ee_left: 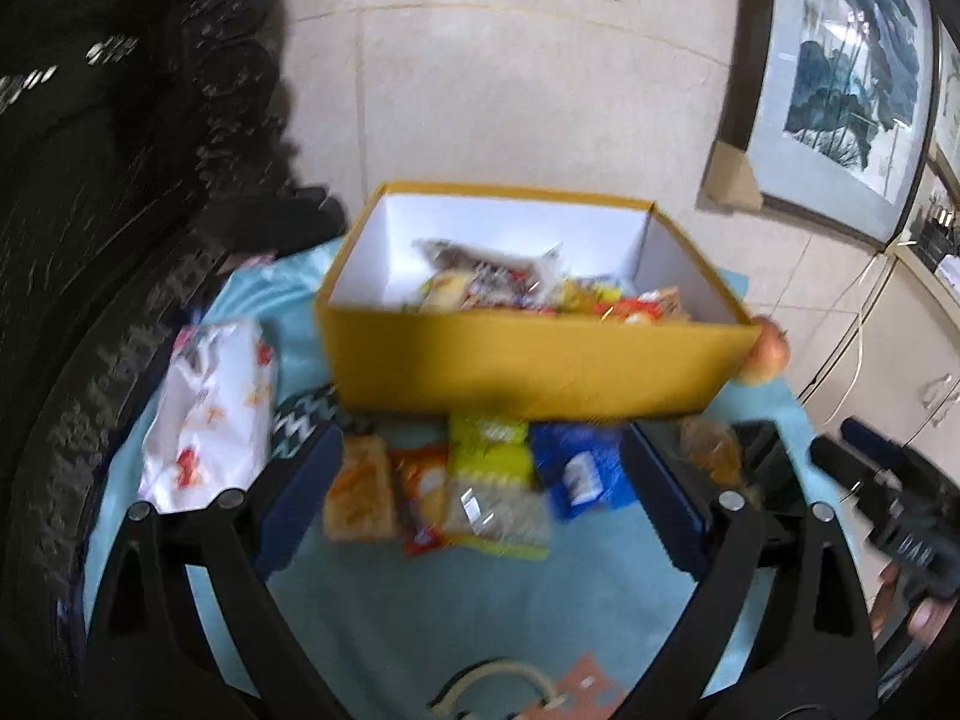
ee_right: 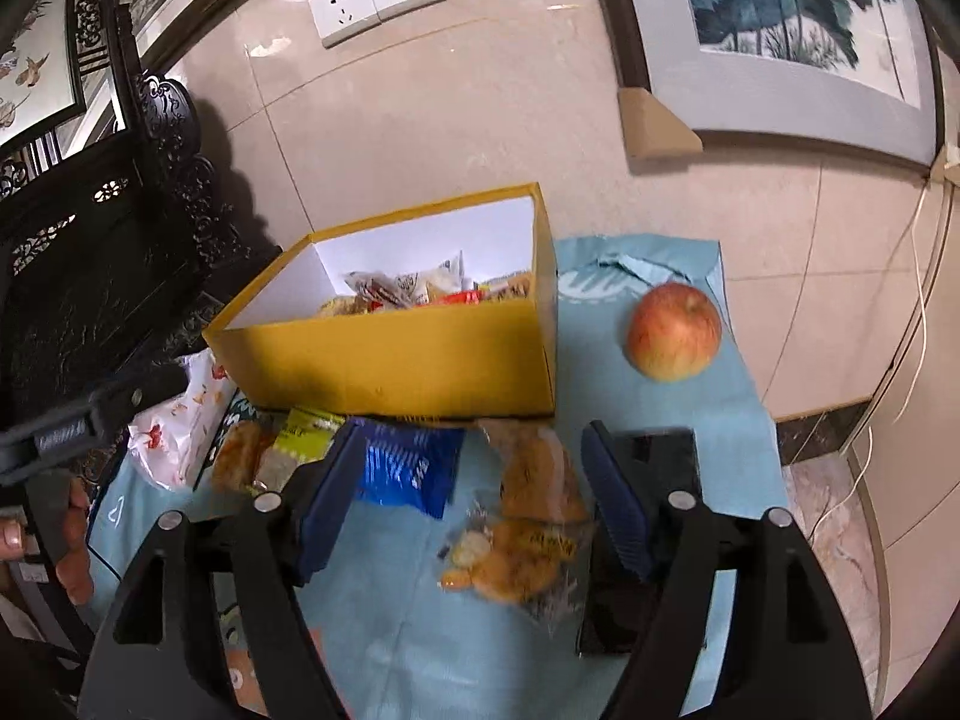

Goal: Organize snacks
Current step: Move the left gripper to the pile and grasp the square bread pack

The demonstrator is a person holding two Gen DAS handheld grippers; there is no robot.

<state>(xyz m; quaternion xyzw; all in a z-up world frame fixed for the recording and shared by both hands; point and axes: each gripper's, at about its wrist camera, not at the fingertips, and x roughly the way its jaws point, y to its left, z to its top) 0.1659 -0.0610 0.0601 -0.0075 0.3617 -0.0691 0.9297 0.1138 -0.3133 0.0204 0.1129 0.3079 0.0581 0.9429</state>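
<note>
Snack-sorting station, seen along both grippers. A light-blue cloth [ee_right: 672, 414] covers the work surface and serves as the staging area. On it stands the yellow box [ee_left: 528, 366], open-topped and already partly filled with wrapped snacks, so it reads as the collecting container; it sits at the far side, leaving the loose items nearer the person. In front of the box lie the packets not yet sorted: a white printed bag [ee_left: 207, 420] to the left, then a row of an orange packet [ee_left: 360, 489], a yellow-green packet [ee_left: 495, 480] and a blue packet [ee_right: 405, 462], and furthest right a clear bag of golden pastries [ee_right: 522, 528]. An apple [ee_right: 673, 331] rests apart, right of the box (probably not counted among the packaged snacks).

The left gripper [ee_left: 480, 468] stands wide open and empty, its jaws framing the middle row. The right gripper [ee_right: 468, 516] is likewise open and holds nothing; the pastry bag lies between its jaws without visible pad contact, suggesting that bag as the likely next pick.
</note>
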